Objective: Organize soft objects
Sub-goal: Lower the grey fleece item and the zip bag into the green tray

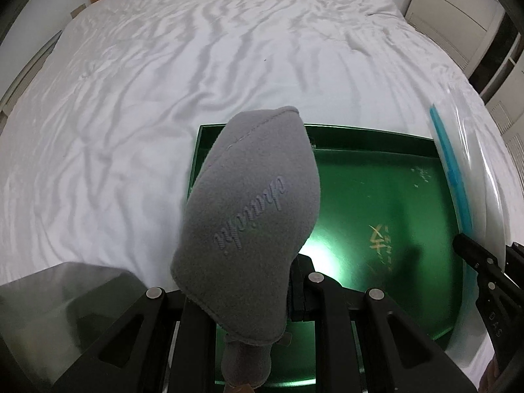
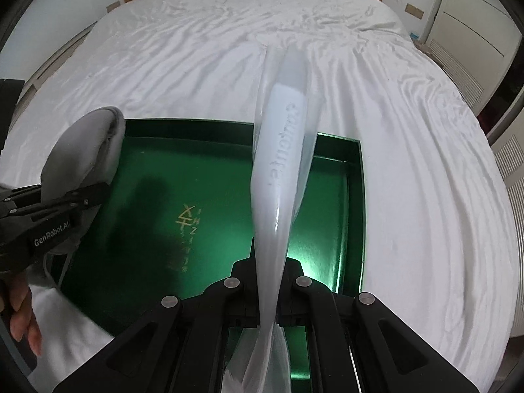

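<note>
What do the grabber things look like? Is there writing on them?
Both are black, angular tools with flat linked bars joined by round silver rivets. The left gripper has white "GenRobot.AI" lettering along its side. The right gripper has white letters too, too small to read.

Grey fleece pouch (image 1: pixel 249 203), clear-bagged white item (image 2: pixel 278 170) above green tray (image 2: pixel 163 170)

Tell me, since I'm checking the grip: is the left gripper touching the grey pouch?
Touching. The left wrist view shows the left gripper closed on the grey pouch, which stands up between its fingers above the green tray.
</note>
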The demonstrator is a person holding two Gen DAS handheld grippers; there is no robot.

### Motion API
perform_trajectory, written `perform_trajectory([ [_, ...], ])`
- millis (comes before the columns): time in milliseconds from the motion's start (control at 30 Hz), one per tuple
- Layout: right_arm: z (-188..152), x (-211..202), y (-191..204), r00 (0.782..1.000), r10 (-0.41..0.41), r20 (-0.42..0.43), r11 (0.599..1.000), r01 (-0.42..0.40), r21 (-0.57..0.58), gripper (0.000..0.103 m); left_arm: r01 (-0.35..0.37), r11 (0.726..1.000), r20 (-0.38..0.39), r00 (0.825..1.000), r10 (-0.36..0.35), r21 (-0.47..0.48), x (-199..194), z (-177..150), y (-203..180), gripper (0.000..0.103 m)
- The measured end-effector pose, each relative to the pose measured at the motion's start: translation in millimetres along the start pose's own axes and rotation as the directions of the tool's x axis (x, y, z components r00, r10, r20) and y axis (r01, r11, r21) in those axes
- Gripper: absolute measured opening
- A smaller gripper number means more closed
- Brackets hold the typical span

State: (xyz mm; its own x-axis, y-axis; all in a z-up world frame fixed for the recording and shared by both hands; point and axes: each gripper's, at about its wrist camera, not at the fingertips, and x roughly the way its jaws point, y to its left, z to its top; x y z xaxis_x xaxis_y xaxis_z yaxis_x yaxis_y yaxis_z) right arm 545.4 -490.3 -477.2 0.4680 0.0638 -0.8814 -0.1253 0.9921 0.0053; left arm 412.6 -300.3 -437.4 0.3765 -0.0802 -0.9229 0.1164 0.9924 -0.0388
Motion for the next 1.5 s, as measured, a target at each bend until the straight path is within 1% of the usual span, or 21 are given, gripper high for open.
perform_trajectory([
  [67,-1,-1,6,1.000,0.000,-0.003,1.000,0.000,0.010,0.004,-0.007,1.000,0.000,1.000,0.007,-0.003,4,2,0,0.014],
  [100,4,4,14,1.000,-0.002,-0.003,1.000,0.002,0.014,0.004,-0.012,1.000,0.002,1.000,0.012,0.000,5,2,0,0.014],
  [233,5,6,16,1.000,-0.004,0.002,1.000,0.004,0.021,0.004,-0.020,1.000,0.005,1.000,0.020,0.003,8,1,0,0.014],
  [400,-2,7,23,1.000,-0.011,0.002,1.000,0.011,0.024,0.004,-0.030,0.999,0.002,1.000,0.030,0.018,14,-2,-3,0.015],
  [467,4,14,15,1.000,-0.010,0.002,1.000,0.010,0.021,0.004,-0.031,0.999,0.006,0.999,0.031,0.020,14,-2,-3,0.015],
  [533,6,16,16,1.000,-0.013,0.006,1.000,0.013,0.012,0.005,-0.034,0.999,0.011,0.999,0.034,0.024,15,-3,-3,0.015],
  [767,3,23,15,1.000,-0.027,0.004,1.000,0.027,0.005,0.008,-0.050,0.998,0.032,0.998,0.049,0.047,18,-6,-6,0.017],
  [1167,-1,24,16,1.000,-0.029,0.002,1.000,0.029,0.000,0.009,-0.037,0.998,0.047,0.998,0.035,0.052,16,-8,-4,0.017],
  [1500,-3,23,14,1.000,-0.026,0.003,1.000,0.026,0.010,0.016,-0.040,0.998,0.052,0.998,0.038,0.054,17,-8,-5,0.019],
])
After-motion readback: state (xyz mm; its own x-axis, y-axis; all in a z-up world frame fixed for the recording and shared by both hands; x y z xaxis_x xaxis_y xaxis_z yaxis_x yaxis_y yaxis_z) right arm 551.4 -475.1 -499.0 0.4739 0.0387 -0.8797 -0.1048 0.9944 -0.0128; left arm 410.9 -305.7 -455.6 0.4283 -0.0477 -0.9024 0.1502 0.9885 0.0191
